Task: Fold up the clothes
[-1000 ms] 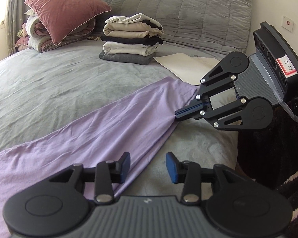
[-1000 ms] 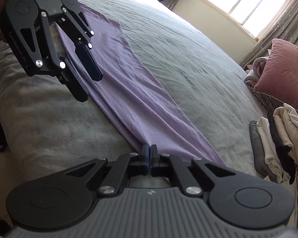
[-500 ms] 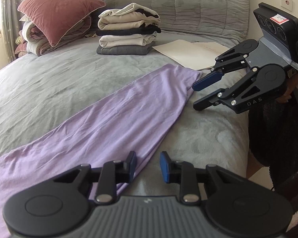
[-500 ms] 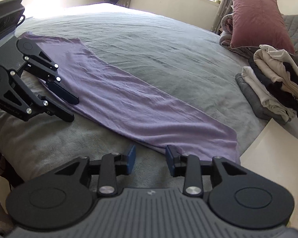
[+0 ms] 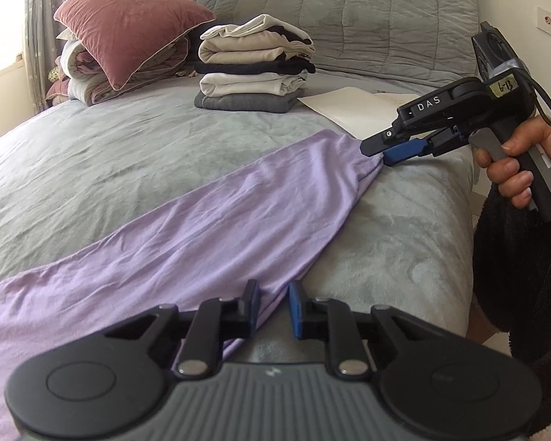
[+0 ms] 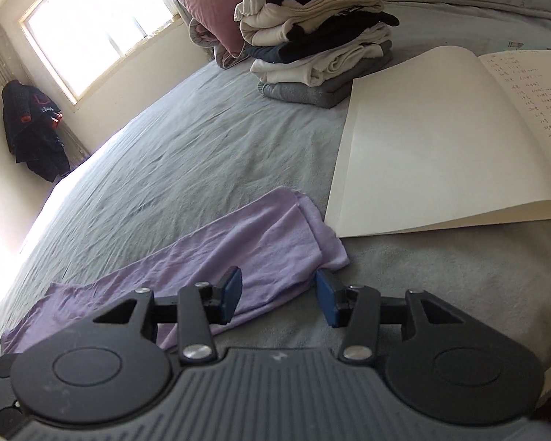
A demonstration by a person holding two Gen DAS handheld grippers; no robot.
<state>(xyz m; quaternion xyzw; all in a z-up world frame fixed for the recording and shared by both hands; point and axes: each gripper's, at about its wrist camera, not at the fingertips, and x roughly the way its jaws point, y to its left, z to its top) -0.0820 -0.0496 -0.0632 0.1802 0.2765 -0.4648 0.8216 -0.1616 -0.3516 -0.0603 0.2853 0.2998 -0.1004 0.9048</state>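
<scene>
A long purple garment lies stretched across the grey bed. My left gripper sits at the garment's near edge. Its jaws are closing, with a fold of the purple cloth between the pads and a gap still showing. My right gripper is open at the garment's far end, and the cloth's corner lies between its blue pads. The left wrist view shows the right gripper rolled on its side, its tips at that corner, held by a person's hand.
A stack of folded clothes stands further up the bed beside a pink pillow on rolled bedding. An open notebook lies just beyond the garment's far corner. The bed's edge runs on the right. A dark jacket hangs by the window.
My right gripper opened, let go of the garment's side edge, rolled over and moved to the far corner by the notebook. My left jaws narrowed around the near edge.
</scene>
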